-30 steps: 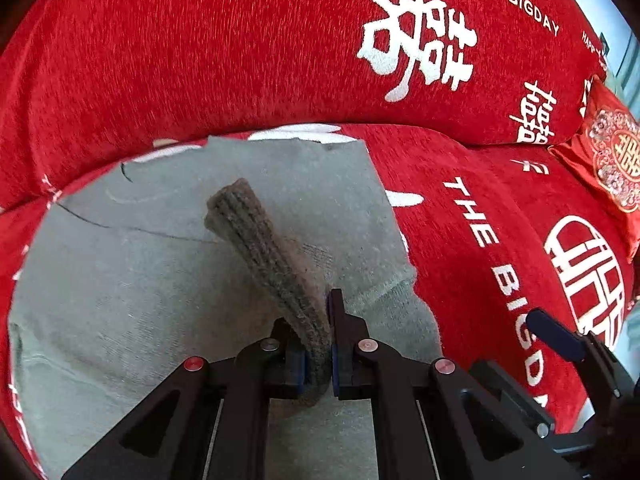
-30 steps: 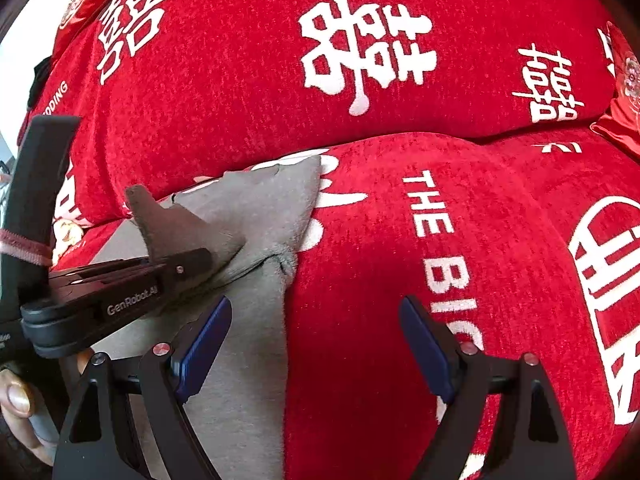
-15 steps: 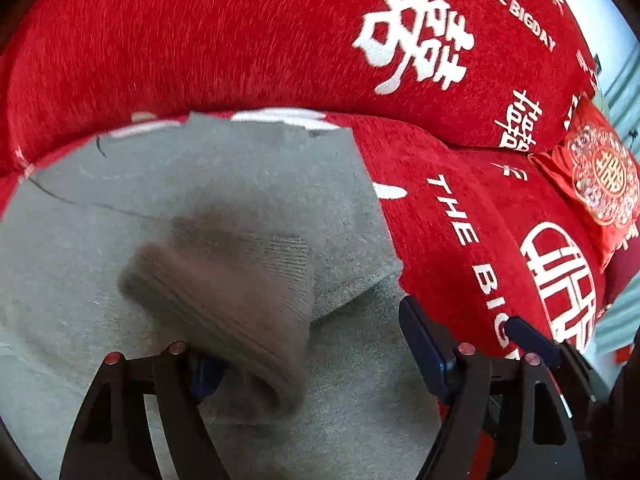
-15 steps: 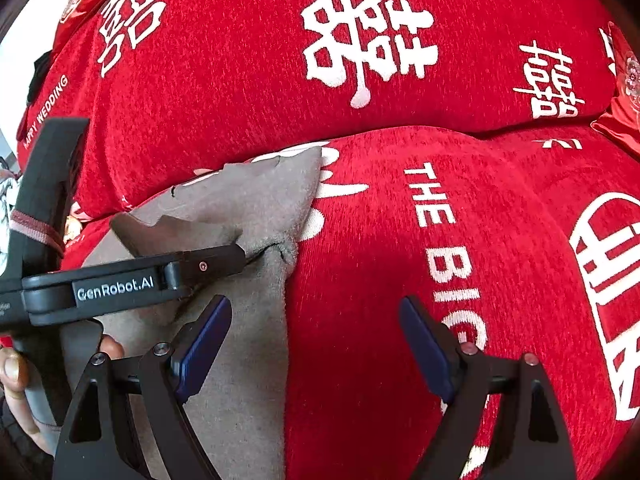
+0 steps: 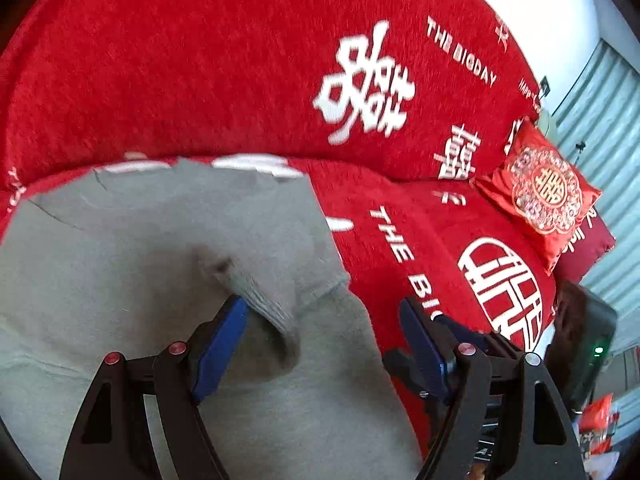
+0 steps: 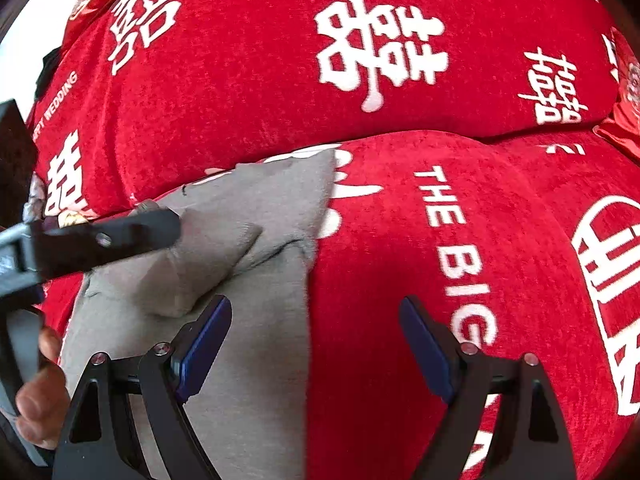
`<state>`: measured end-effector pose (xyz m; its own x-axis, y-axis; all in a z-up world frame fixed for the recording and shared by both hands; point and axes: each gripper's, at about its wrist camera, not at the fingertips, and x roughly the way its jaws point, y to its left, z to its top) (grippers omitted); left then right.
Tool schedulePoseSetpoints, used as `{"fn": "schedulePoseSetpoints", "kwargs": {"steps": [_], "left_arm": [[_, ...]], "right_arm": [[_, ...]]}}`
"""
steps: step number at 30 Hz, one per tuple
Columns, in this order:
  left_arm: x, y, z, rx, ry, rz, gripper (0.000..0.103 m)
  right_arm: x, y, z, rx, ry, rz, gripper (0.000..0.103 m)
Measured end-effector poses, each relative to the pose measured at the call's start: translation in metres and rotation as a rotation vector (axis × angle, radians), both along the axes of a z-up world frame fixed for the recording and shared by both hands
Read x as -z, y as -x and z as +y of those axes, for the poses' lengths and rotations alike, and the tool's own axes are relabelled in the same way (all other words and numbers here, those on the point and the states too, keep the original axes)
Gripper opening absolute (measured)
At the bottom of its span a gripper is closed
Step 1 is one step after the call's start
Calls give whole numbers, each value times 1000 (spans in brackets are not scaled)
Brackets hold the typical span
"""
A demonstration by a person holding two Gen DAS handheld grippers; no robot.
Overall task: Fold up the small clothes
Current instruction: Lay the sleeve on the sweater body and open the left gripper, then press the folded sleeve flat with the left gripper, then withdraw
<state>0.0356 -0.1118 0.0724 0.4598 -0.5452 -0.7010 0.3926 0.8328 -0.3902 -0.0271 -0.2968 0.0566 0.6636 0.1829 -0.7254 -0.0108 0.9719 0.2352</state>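
Grey garment (image 5: 120,272) lies flat on red sofa (image 5: 200,80), lower left of left wrist view. Its ribbed cuff (image 5: 272,312) is folded over on top, beside the blue pad. Left gripper (image 5: 324,340) fingers apart, nothing clamped. Right gripper (image 6: 316,344) fingers also wide apart, over garment edge & sofa. Red cushion (image 5: 540,192) at right.

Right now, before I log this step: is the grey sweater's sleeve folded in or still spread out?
Folded in. The ribbed sleeve lies across the grey sweater, its cuff between the open left gripper's fingers, unpinched.
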Motion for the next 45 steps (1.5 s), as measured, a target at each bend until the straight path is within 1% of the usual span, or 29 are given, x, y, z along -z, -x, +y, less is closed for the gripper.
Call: {"fn": "schedulePoseSetpoints", "kwargs": {"steps": [2,5,7,11,12,14,15,17,18,19,20,22,23,24,25,26,28,29,30,33,36,38,39,42,43,45], "left_arm": [[-4,-1,17,-23,11,-13,79],[-1,-8,42,-100,-22,-14,79],[7,-16,62,-153,-32,8,79],[30,-35,110,-298,-66,65,79],[37,-41,122,-332,-75,84,79],[51,-48,142,-384,-92,119,79],[59,-51,154,-411,-107,139,79],[72,-53,175,-452,-125,167,79],[76,-52,183,-452,-116,167,79],[77,-49,190,-430,-97,144,79],[76,-47,192,-426,-109,133,79],[75,-43,195,-423,-151,109,79],[74,-42,195,-419,-181,96,79],[74,-41,195,-420,-207,88,79],[75,-40,196,-426,-253,72,79],[76,-40,198,-432,-274,67,79],[81,-42,206,-446,-296,90,79],[86,-44,214,-455,-293,115,79],[88,-45,222,-453,-254,128,79],[80,-39,231,-475,-212,124,79],[63,-33,220,-461,-222,63,79],[53,-32,203,-408,-225,26,79],[51,-33,195,-386,-237,15,79],[57,-41,171,-326,-301,5,79],[65,-48,169,-326,-332,22,79],[80,-60,174,-354,-374,65,79]], "right_arm": [[-2,-3,13,-28,7,-12,88],[-4,-10,37,-78,28,-28,88],[-2,-18,58,-114,56,-30,88],[7,-37,91,-167,135,-13,88],[11,-46,98,-163,177,-1,88],[17,-56,100,-124,218,18,88],[19,-62,93,-74,225,34,88],[19,-67,74,-4,178,61,88],[20,-66,60,33,139,74,88],[21,-64,51,55,127,85,88],[21,-62,44,70,128,92,88],[28,-46,27,127,159,99,88],[31,-40,20,143,154,99,88],[32,-31,10,166,129,101,88],[31,-25,3,188,116,99,88],[28,-20,-1,205,113,90,88],[21,-15,-2,214,113,64,88],[17,-13,0,210,114,52,88],[12,-12,4,199,115,37,88],[1,-18,28,124,132,-9,89],[1,-28,64,18,152,-34,89],[8,-37,81,-28,158,-22,89],[16,-47,89,-50,148,4,89],[38,-68,97,-42,134,96,88],[42,-70,99,-35,139,108,89],[46,-73,101,-38,158,99,92]]}}
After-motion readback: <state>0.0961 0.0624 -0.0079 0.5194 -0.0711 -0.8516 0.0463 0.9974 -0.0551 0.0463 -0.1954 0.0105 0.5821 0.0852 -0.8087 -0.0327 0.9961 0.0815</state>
